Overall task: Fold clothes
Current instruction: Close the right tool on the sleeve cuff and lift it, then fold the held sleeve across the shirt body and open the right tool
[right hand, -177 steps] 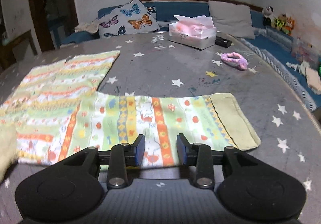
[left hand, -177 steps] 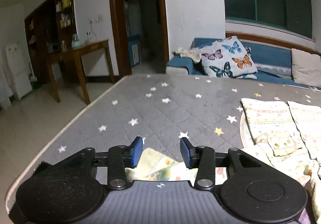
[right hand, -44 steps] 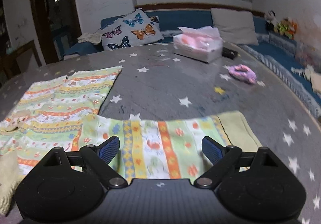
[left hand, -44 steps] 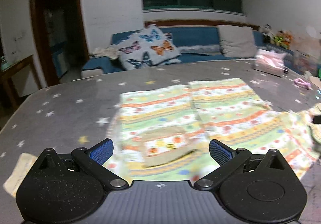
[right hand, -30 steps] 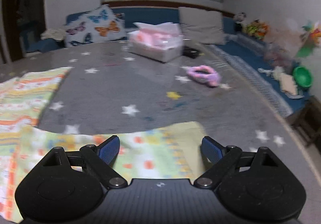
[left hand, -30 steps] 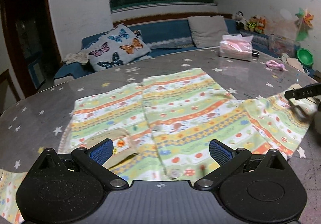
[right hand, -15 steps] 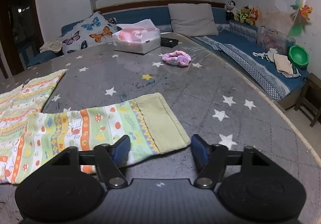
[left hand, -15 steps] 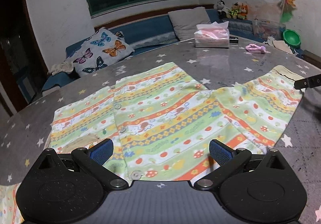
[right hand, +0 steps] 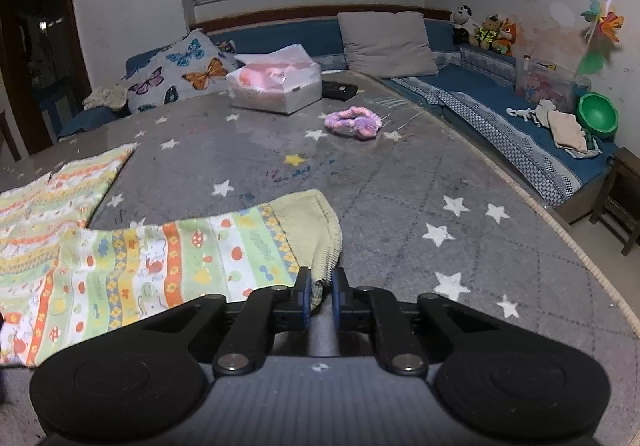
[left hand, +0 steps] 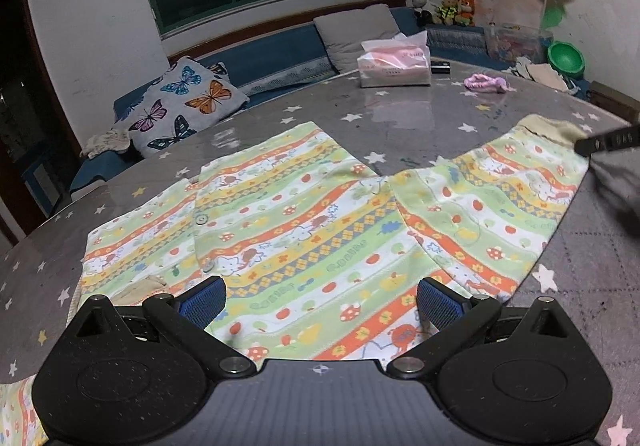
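Observation:
A child's striped cartoon-print shirt (left hand: 288, 214) lies spread flat on the grey star-patterned table (left hand: 420, 126), buttons up, one sleeve (left hand: 500, 198) stretched to the right. My left gripper (left hand: 320, 296) hangs open over the shirt's near hem, nothing between its blue pads. In the right wrist view my right gripper (right hand: 320, 292) is shut on the sleeve's yellow-green ribbed cuff (right hand: 316, 230), which lifts slightly off the table. The right gripper's tip (left hand: 608, 140) also shows at the cuff in the left wrist view.
A tissue box (right hand: 276, 86), a dark remote (right hand: 339, 89) and a purple scrunchie (right hand: 354, 124) sit at the table's far side. A blue sofa (right hand: 500, 118) with cushions wraps behind and to the right. The table's curved right edge (right hand: 580, 246) lies close by.
My right gripper has shut on the sleeve cuff, having been open half a second ago. The left gripper stays open and has edged closer over the shirt's hem.

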Demonstrator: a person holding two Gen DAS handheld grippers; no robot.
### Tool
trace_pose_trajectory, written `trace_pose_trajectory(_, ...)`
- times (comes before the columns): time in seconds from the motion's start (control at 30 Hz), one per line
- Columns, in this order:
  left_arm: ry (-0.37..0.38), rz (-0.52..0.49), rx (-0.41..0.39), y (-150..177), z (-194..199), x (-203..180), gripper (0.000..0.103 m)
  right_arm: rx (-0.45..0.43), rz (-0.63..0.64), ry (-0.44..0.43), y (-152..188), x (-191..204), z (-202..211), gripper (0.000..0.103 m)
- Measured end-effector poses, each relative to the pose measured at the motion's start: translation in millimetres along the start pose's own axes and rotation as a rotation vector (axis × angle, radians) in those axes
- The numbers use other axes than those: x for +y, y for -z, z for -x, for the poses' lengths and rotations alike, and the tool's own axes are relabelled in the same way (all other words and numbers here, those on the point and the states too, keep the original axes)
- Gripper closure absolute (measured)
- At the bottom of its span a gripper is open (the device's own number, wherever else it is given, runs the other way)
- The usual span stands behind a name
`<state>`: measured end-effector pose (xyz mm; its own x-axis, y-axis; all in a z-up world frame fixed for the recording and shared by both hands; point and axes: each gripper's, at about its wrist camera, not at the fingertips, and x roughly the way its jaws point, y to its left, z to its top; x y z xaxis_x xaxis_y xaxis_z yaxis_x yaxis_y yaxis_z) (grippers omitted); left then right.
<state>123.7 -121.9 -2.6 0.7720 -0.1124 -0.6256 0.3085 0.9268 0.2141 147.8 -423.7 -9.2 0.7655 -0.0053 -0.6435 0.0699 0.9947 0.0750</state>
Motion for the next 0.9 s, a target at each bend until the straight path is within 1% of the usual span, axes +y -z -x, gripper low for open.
trace_pose_trajectory(0.1,0.004,-0.011,0.004,2.1,-1.1,-2.7,0.000,-0.012,-0.020,-0.010,-2.3,-2.7,3.5,0.095)
trace_pose_trajectory(0.3,0.014,-0.035,0.016,6.2,-6.1,-8.5,0.000,-0.002,-0.016,-0.004,-1.6,-0.8,2.2,0.095)
trace_pose_trajectory(0.47,0.027,-0.035,0.004,2.1,-6.7,-13.2,0.000,-0.038,-0.007,-0.027,-14.5,6.5,18.7,0.095)
trace_pose_trajectory(0.63,0.032,-0.034,-0.002,5.0,-4.3,-16.1,0.000,-0.076,0.005,-0.052,-28.6,14.7,36.4,0.095)
trace_pose_trajectory(0.73,0.034,-0.005,-0.021,6.1,5.7,-7.5,0.000,-0.110,0.023,-0.100,-41.0,26.9,54.2,0.095)
trace_pose_trajectory(0.8,0.030,0.018,-0.035,7.4,13.9,1.5,0.000,-0.134,0.055,-0.137,-49.6,42.6,66.5,0.096)
trace_pose_trajectory(0.9,0.002,0.057,-0.058,13.5,27.3,20.3,0.000,-0.170,0.103,-0.193,-62.6,66.3,84.8,0.096)
